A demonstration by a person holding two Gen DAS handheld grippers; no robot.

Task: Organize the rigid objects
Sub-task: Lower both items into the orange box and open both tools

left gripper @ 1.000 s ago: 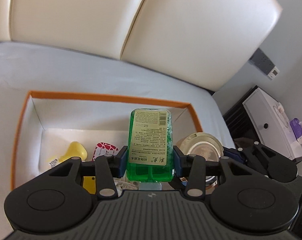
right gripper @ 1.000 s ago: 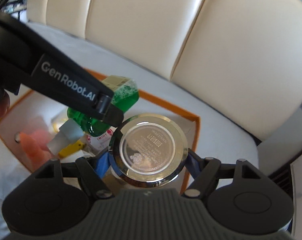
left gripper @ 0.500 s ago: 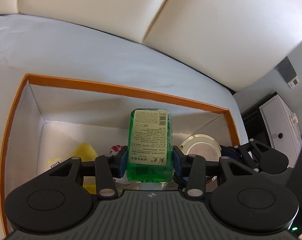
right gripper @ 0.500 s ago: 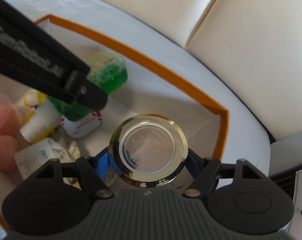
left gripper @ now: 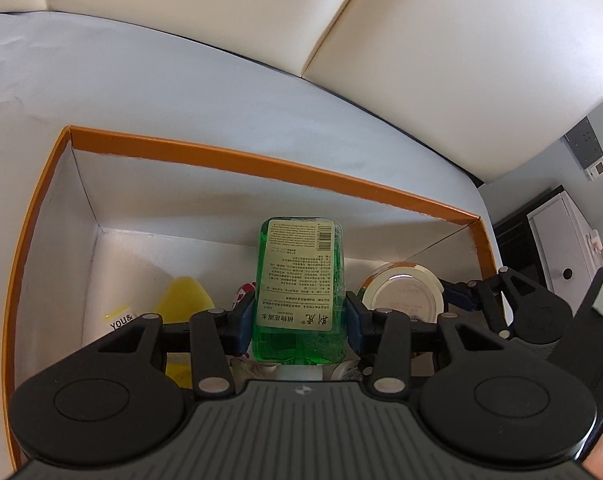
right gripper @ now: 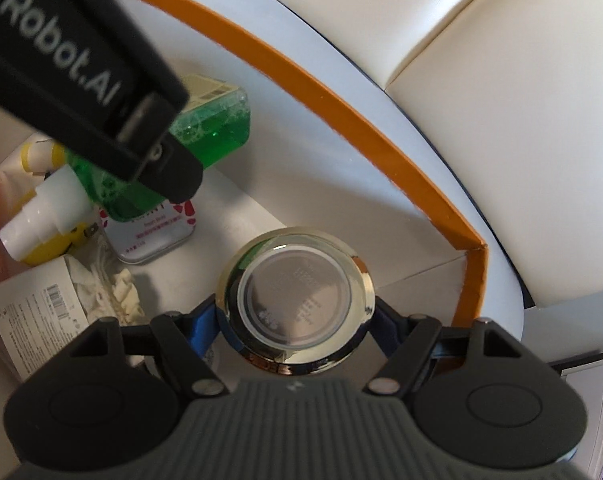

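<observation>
A green liquid bottle with a pale label, its white cap toward the camera, is clamped in my left gripper, which is shut on it inside the orange-rimmed white box. From the right wrist the same bottle shows partly behind the left gripper's black body. A round gold-rimmed jar with a clear lid sits between the blue pads of my right gripper, shut on it low in the box's right corner. In the left wrist view that jar is just right of the bottle.
In the box lie a yellow bottle, a small white tin with red hearts, a labelled packet and crumpled white paper. Cream sofa cushions stand behind; a white cabinet is at the right.
Both grippers have sunk deeper into the box with their loads still held. The box walls now fill more of both views, and the jar sits nearer the right corner.
</observation>
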